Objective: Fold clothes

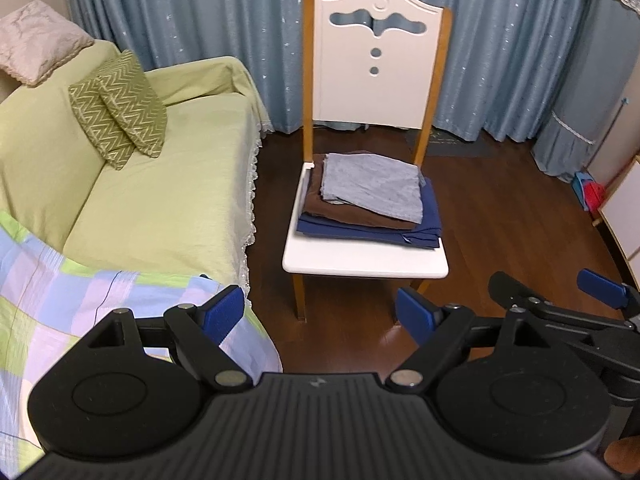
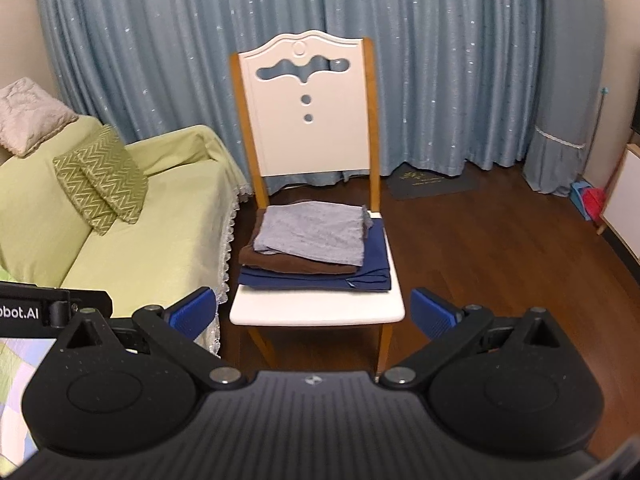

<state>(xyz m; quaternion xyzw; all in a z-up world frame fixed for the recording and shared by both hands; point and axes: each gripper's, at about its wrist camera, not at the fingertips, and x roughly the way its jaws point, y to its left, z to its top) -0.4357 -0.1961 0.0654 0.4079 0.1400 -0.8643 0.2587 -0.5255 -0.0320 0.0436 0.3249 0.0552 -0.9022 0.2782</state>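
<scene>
Grey cloth (image 1: pixel 372 186) tops chair (image 1: pixel 364 260) stack; my left tongs (image 1: pixel 320 316) and right tongs (image 2: pixel 314 314) gape wide, empty; I'd pinch corners squarely.

The only readable lettering is in the right wrist view: white characters "obot.AI" on a black device body (image 2: pixel 48 306) at the left edge, the start of the word cut off by the frame. A dark floor mat (image 2: pixel 430 182) in front of the curtain carries a pale gold emblem with a line of text beneath it, probably a greeting, though it is too small and blurred to read. A small grey logo mark, without letters, sits on the ribbed black housing (image 2: pixel 311 380) between the finger linkages, and its counterpart (image 1: pixel 316 381) appears in the left wrist view.
</scene>
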